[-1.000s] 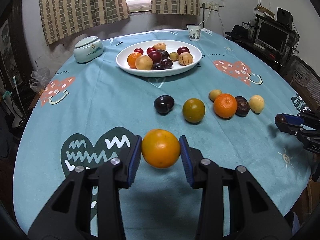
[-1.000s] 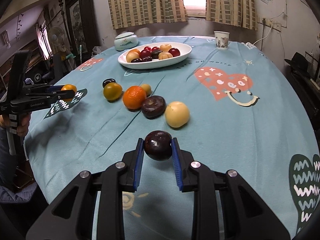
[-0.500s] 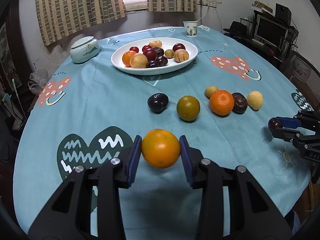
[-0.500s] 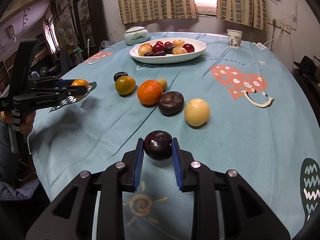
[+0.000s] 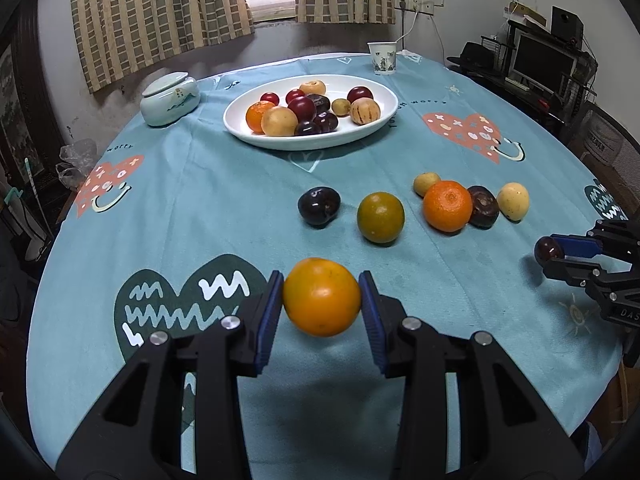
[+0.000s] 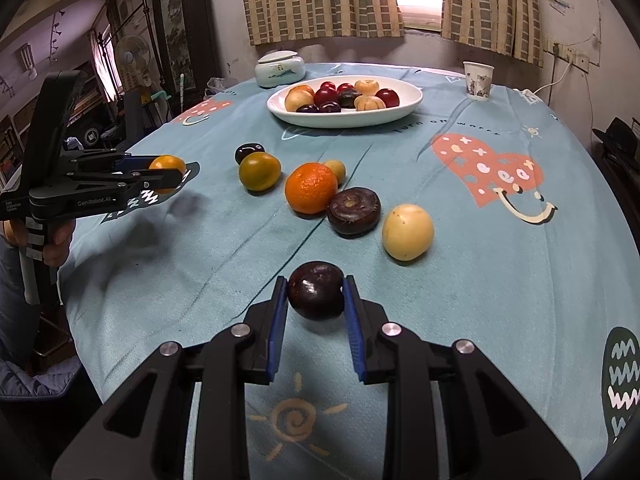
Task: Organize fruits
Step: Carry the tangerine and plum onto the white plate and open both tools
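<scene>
The left gripper (image 5: 322, 298) is clamped on an orange fruit (image 5: 322, 297), held clear above the tablecloth (image 5: 200, 208); the right gripper (image 6: 316, 298) is clenched on a dark plum (image 6: 316, 297), likewise lifted off the cloth. Beyond them, loose fruit lies on the cloth: a greenish-orange citrus (image 5: 380, 218) with a dark plum-like fruit (image 5: 319, 206) just beside it on the left, then a cluster of a bright tangerine (image 5: 447, 206) touching a dark brown round fruit (image 5: 483, 206), a pale yellow fruit (image 5: 513, 201) on the far side of that one, and a small yellow fruit (image 5: 426, 184) tucked behind the tangerine. Farther back sits a white oval plate (image 5: 312, 142) holding a heap of fruit: an orange one, a pale yellow one, several dark red and purple plums, a striped tan fruit and a few small ones. Left of the plate stands a lidded pale green ceramic jar (image 5: 170, 98), its contents hidden; to the right, near the far edge, a paper cup (image 5: 382, 58). The cloth is teal with heart and smile prints over a round table. Behind are checked curtains (image 5: 160, 12) around a bright window, and a monitor (image 5: 544, 62) on a cluttered desk at right
</scene>
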Demonstrator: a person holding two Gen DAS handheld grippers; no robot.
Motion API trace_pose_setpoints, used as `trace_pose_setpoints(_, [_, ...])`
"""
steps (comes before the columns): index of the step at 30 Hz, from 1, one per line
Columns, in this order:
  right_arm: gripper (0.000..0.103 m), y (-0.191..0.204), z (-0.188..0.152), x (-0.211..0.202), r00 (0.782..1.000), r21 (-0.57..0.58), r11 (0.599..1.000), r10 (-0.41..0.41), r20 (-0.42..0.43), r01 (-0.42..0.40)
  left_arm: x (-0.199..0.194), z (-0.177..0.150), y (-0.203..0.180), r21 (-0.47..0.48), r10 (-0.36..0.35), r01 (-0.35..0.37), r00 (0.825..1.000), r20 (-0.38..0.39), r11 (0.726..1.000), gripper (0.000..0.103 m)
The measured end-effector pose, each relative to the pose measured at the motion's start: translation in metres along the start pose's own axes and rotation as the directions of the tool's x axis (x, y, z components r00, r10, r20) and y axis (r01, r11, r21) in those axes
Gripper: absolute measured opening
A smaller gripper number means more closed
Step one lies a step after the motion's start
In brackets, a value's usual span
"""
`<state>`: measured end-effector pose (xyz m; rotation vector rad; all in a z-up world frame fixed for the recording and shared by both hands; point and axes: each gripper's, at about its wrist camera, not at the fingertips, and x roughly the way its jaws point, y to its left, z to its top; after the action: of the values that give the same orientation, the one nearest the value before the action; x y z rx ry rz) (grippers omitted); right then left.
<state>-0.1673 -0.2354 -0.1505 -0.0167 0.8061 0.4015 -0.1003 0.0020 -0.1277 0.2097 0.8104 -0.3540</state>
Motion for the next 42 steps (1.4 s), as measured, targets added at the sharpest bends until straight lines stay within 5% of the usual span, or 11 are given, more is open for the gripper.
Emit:
trace_pose_setpoints(11, [0.028,0.003,0.003,0.001,1.0,-0.008,1.0,0.005,0.004,-0.005,0.003,0.001,0.001,0.007,0.005,-0.005,1.0,-0.001,1.0,0.039])
trace_pose_setpoints(19, [0.028,0.016,0.035,0.002,0.999,-0.073,0.997,0.018,0.039,-0.016,0.0,0.03,-0.005,0.095,0.041,-0.045,0.998,0.047,0.994,0.039])
trace_pose_setpoints(31, [0.028,-0.001,0.156,0.029,0.986,-0.087,0.996,-0.01,0.165,0.025,0.058,0.121,0.013,0.14,0.094,-0.1,0.994,0.047,0.985,0.039])
trace_pose_setpoints(36, [0.028,-0.02,0.21,0.075,0.992,-0.055,0.998,-0.034,0.118,0.041,0.102,0.173,0.042,0.01,0.069,-0.069,0.998,0.004,0.998,0.039])
trace_pose_setpoints(42, [0.028,-0.03,0.238,0.142,0.996,-0.067,0.993,-0.092,0.014,0.093,0.145,0.191,0.053,-0.044,0.068,-0.07,0.996,-0.055,0.997,0.04])
